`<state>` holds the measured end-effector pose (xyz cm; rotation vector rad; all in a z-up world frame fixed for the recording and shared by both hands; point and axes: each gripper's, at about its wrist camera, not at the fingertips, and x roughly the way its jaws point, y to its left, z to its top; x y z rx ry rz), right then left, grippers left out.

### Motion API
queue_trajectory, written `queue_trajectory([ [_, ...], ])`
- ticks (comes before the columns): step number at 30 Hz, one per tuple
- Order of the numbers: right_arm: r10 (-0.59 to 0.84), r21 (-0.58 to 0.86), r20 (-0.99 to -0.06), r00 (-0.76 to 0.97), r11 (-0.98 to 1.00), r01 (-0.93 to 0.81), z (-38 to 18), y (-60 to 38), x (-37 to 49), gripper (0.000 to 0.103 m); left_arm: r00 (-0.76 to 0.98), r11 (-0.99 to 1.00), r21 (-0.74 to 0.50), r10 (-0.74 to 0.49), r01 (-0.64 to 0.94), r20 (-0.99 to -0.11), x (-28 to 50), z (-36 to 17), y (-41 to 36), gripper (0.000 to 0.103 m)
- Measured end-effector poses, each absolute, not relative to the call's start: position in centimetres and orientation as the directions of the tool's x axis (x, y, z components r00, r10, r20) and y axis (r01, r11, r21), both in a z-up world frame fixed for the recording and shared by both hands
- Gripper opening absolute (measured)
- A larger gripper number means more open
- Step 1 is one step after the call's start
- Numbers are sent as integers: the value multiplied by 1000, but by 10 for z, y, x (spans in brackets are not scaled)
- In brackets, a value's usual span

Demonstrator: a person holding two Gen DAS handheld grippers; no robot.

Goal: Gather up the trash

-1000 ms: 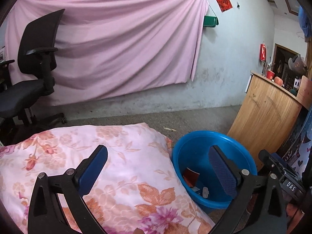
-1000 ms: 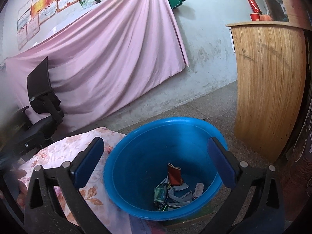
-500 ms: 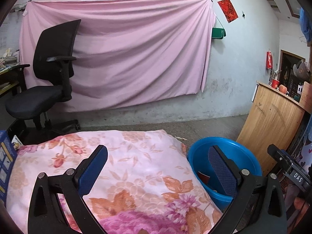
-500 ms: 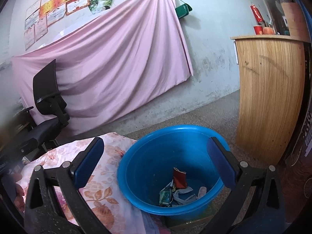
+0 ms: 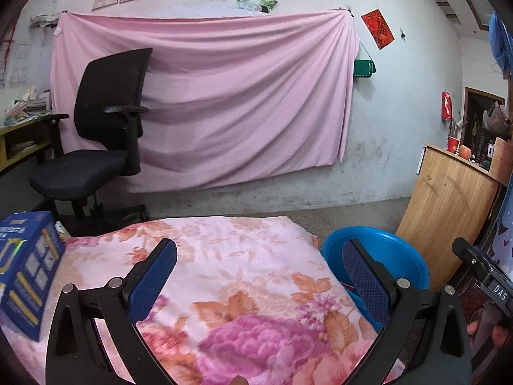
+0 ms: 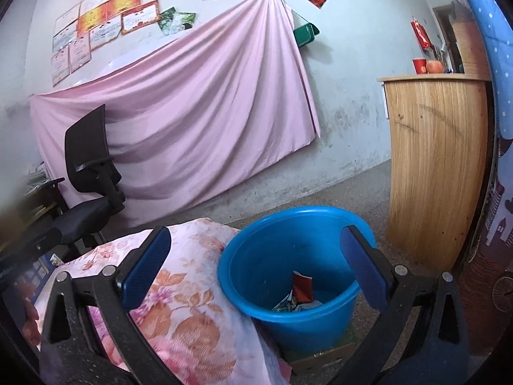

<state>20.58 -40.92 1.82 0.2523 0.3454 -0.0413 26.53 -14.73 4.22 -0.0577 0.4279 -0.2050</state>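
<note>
Here, both tools hold nothing: the left tool gapes over a floral quilt, the right tool gapes above a blue basin. Trash, a red wrapper among paper scraps, lies inside the basin. A "DAS" label shows at right; writing on the blue box is unreadable.

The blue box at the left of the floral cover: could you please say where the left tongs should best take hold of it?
Grip the blue box across its narrow top edge, coming from above; it stands upright on the floral cover, so the top is exposed. The left tongs are open and empty.
</note>
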Motion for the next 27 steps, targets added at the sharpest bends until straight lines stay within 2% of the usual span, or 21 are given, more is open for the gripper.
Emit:
queue_trajectory([
  [8, -7, 227, -298, 955, 971, 78, 38, -390, 166, 103, 905, 982, -80, -190, 172, -380, 222, 53, -124, 101],
  [21, 63, 216, -267, 962, 976, -4, 55, -343, 104, 103, 920, 985, -76, -170, 154, -352, 144, 69, -86, 101],
  [27, 41, 204, -231, 972, 979, 7, 60, -327, 72, 103, 920, 985, -111, -164, 133, -355, 113, 66, -69, 101],
])
